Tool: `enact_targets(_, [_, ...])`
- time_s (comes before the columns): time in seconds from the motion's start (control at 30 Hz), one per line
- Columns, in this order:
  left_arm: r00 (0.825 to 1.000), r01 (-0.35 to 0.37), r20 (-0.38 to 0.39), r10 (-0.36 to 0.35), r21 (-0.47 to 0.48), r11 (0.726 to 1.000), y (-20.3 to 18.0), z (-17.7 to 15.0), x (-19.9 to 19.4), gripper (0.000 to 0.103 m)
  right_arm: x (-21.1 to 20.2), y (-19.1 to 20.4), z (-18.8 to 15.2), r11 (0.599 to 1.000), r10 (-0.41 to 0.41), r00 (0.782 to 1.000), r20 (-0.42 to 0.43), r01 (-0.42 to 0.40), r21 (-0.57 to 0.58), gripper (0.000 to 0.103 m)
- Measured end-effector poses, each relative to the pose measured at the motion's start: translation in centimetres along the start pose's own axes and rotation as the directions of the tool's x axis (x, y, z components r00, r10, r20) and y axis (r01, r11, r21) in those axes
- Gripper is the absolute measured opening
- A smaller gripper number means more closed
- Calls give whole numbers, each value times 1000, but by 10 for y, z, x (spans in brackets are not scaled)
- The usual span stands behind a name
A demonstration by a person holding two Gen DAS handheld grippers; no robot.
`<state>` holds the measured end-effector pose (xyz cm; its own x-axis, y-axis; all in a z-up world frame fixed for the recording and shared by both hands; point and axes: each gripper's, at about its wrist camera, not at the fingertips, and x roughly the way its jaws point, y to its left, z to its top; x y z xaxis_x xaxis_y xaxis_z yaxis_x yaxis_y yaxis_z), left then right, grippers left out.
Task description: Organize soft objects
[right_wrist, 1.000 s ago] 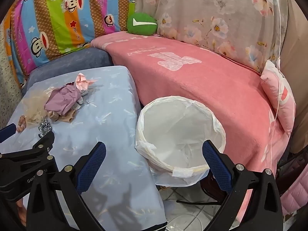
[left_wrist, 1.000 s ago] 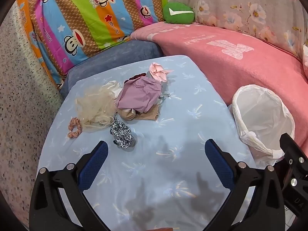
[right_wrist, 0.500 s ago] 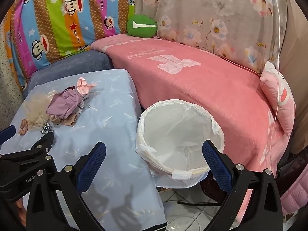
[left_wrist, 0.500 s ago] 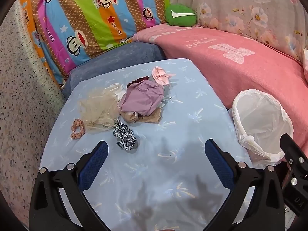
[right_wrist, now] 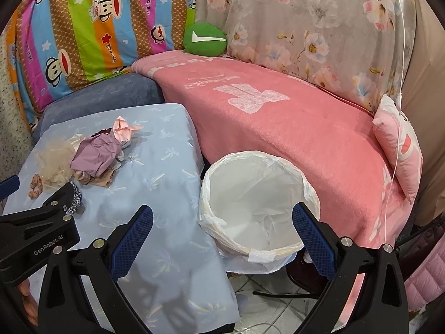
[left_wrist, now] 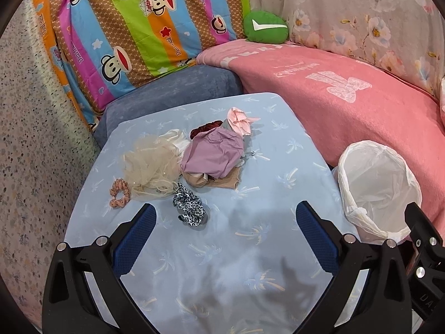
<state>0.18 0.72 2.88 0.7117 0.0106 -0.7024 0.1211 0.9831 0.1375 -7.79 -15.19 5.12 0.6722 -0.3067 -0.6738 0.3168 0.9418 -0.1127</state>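
Since the earlier frames, both wrist views have been drawn back and raised slightly: the pile of soft items sits lower and nearer the middle of the left view, and more floor is shown under the bin in the right view.

No item has been picked up. The left gripper (left_wrist: 224,224) is held with fingers wide apart and empty over the blue-covered table (left_wrist: 250,250). The right gripper (right_wrist: 222,226) is likewise spread and empty, in front of the white-lined bin (right_wrist: 222,178).

The approach step is judged to be in hand. The leopard-print scrunchie (left_wrist: 189,206) lies nearest the left gripper, apart from the beige mesh pouf (left_wrist: 151,167), the pink scrunchie (left_wrist: 119,193) and the mauve cloth (left_wrist: 214,153). A descent onto the leopard-print scrunchie and a closing of the fingers are called for next.
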Motion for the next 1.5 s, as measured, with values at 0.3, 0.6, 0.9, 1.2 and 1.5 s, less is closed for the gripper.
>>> enact_targets(0.3, [1000, 0, -9, 0, -12, 1000, 1, 1, -1, 96, -4, -3, 4, 1000, -16, 1000, -2, 16, 7, 97])
enact_targets(0.6, [1000, 22, -20, -22, -13, 1000, 2, 1, -4, 96, -6, -3, 7, 1000, -20, 1000, -2, 21, 11, 97])
enact_targets(0.9, [999, 37, -22, -37, -23, 999, 5, 1, -6, 96, -12, 2, 6, 999, -34, 999, -1, 34, 3, 97])
enact_targets(1.2, [999, 47, -20, -48, -26, 999, 6, 1, -7, 96, -14, 3, 7, 999, -44, 999, 1, 44, 3, 97])
enact_targets(1.5, [998, 58, -18, -59, -28, 998, 6, 1, -8, 96, -16, 2, 8, 999, -53, 999, 3, 53, 3, 97])
